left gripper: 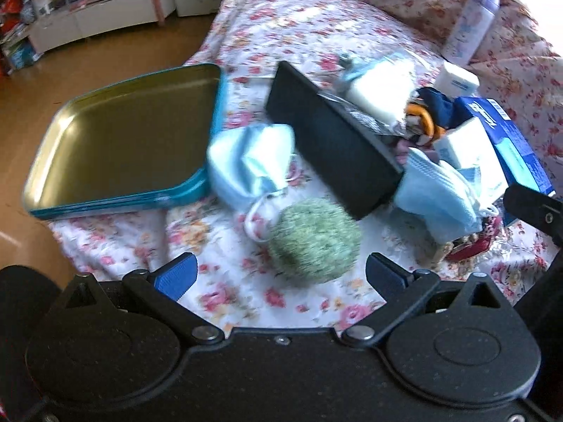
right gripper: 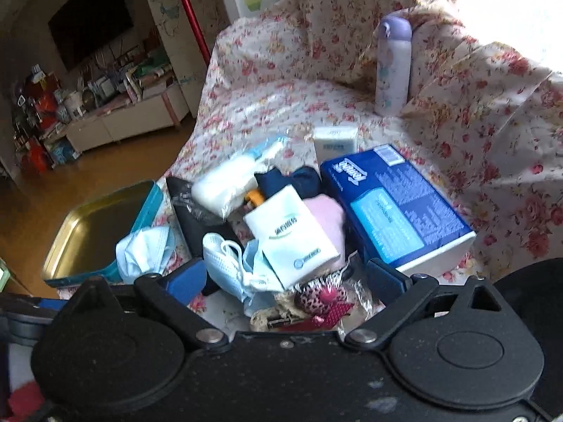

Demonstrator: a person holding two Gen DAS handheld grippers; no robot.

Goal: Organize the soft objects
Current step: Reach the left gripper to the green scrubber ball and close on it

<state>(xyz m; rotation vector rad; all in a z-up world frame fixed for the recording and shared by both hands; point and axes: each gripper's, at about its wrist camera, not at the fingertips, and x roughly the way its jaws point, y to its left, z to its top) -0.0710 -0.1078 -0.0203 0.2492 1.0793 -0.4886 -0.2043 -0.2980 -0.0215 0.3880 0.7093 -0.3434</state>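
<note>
Your left gripper (left gripper: 279, 272) hangs over the flowered sheet (left gripper: 218, 299) with its jaws spread wide and nothing between the pads. A fuzzy green ball (left gripper: 314, 240) lies on the sheet just ahead of them. Beyond the ball, a crumpled blue face mask (left gripper: 250, 163) rests against the rim of the open tin (left gripper: 116, 207), which sits at the sheet's left edge.

Your right gripper (right gripper: 285, 279) also has its jaws spread, pinching nothing. It hovers over the heap: another blue mask (right gripper: 228, 263), a white tissue pack (right gripper: 290, 242), a pink cloth (right gripper: 329, 221) and a blue tissue box (right gripper: 397, 207) piled close together. A black case (left gripper: 330, 140) lies between the heap and the tin. A purple bottle (right gripper: 393, 66) stands upright farther back.
</note>
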